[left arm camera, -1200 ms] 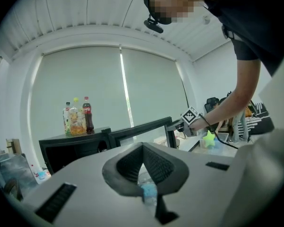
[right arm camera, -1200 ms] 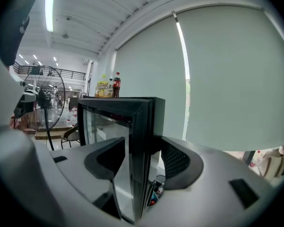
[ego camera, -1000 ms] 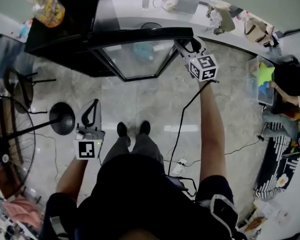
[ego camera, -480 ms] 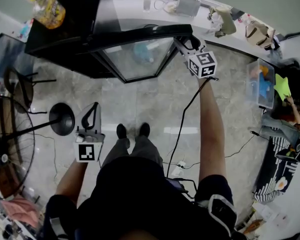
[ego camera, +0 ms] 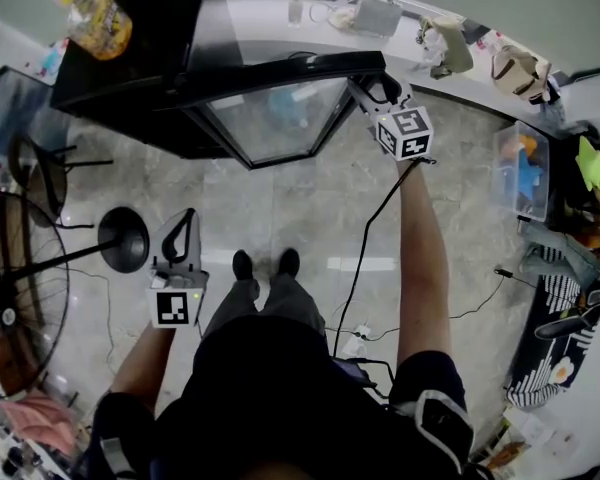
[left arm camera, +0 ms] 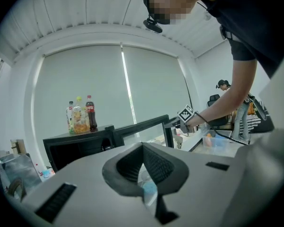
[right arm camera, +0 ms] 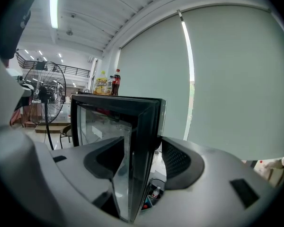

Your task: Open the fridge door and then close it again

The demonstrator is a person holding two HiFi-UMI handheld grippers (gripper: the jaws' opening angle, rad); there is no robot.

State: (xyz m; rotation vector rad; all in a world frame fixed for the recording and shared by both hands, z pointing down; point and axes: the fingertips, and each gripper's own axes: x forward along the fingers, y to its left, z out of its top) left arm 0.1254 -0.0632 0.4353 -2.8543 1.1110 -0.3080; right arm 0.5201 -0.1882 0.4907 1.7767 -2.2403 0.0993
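The black fridge (ego camera: 130,68) stands ahead of me with its glass door (ego camera: 280,118) swung partly open toward me. My right gripper (ego camera: 375,88) is at the door's free edge. In the right gripper view the door edge (right arm camera: 137,141) stands upright between the two pads of the right gripper (right arm camera: 138,161), which straddle it closely while the jaws are opening a little. My left gripper (ego camera: 185,220) hangs low at the left, away from the fridge. It is shut with nothing in it, and its pads meet in the left gripper view (left arm camera: 147,174).
Several bottles (ego camera: 95,13) stand on the fridge top. A floor fan (ego camera: 20,278) and its round base (ego camera: 125,238) are at the left. A curved counter (ego camera: 460,68) with bags runs behind. A plastic bin (ego camera: 520,163) and a seated person (ego camera: 580,238) are at the right.
Door and both grippers have stayed about where they were. The person at the right has moved a green object further right.
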